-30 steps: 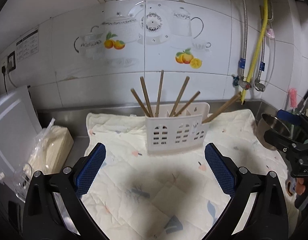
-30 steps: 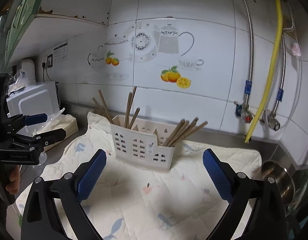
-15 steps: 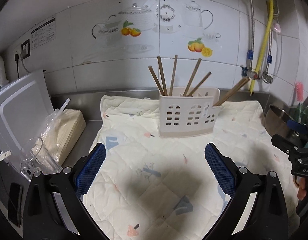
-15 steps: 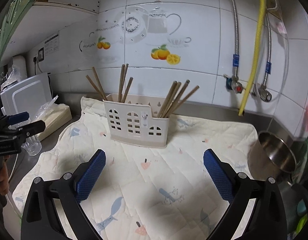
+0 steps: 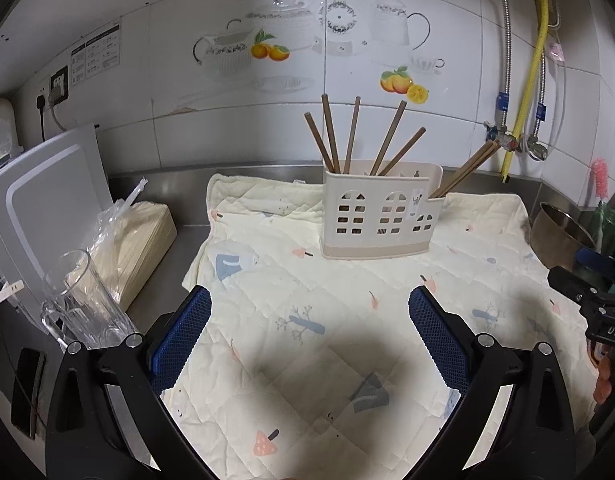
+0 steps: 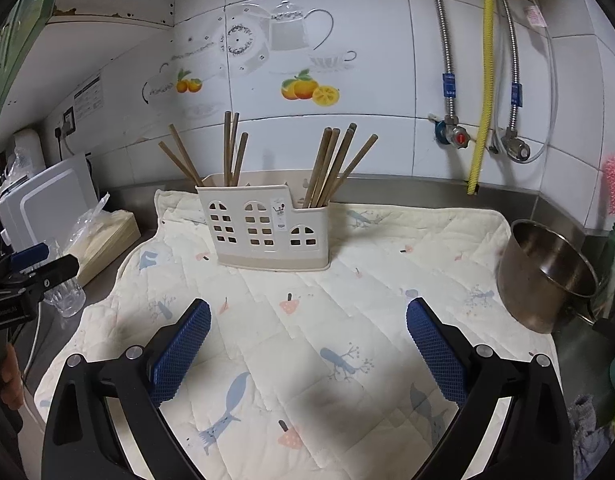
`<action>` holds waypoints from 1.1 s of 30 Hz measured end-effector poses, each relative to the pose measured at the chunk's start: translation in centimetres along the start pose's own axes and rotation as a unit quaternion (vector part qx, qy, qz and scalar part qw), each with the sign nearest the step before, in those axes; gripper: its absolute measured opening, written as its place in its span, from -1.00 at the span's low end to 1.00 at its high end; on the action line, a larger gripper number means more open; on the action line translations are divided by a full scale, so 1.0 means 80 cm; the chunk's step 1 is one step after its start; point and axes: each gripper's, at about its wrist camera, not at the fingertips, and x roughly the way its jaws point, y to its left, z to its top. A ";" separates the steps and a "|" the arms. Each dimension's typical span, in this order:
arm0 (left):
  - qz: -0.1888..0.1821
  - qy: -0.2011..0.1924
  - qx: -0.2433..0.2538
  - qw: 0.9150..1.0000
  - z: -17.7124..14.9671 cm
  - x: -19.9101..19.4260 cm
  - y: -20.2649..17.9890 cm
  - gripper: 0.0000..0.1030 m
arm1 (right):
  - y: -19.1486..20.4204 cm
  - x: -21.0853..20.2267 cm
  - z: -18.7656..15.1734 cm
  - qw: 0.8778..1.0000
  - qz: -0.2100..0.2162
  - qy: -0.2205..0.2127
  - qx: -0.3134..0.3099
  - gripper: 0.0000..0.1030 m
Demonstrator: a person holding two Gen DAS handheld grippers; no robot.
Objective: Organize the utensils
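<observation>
Both my left gripper (image 5: 309, 334) and my right gripper (image 6: 307, 336) hang spread wide and empty above the pale quilted printed mat (image 6: 327, 320). Near the mat's back edge stands the cream plastic house-shaped utensil holder (image 6: 265, 232), brown wooden chopsticks (image 6: 331, 164) filling both compartments. Its interior is hidden. Since a second ago I have drawn back, so the holder looks farther away.

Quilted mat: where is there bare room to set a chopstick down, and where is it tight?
The quilted mat is bare in front of the utensil holder, between it and both open grippers, and to its right, up to the steel pot. Crowded: the counter left of the mat, with glass mug and bagged packet.
</observation>
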 end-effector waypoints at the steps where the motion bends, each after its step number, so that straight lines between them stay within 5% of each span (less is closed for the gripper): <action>1: 0.001 0.002 0.000 1.000 -0.001 0.001 0.000 0.90 | 0.001 0.000 -0.001 1.000 -0.005 0.000 -0.003 0.85; 33: 0.003 0.014 0.009 1.000 -0.009 0.011 -0.004 0.90 | 0.001 0.020 -0.012 1.000 -0.003 0.024 -0.005 0.85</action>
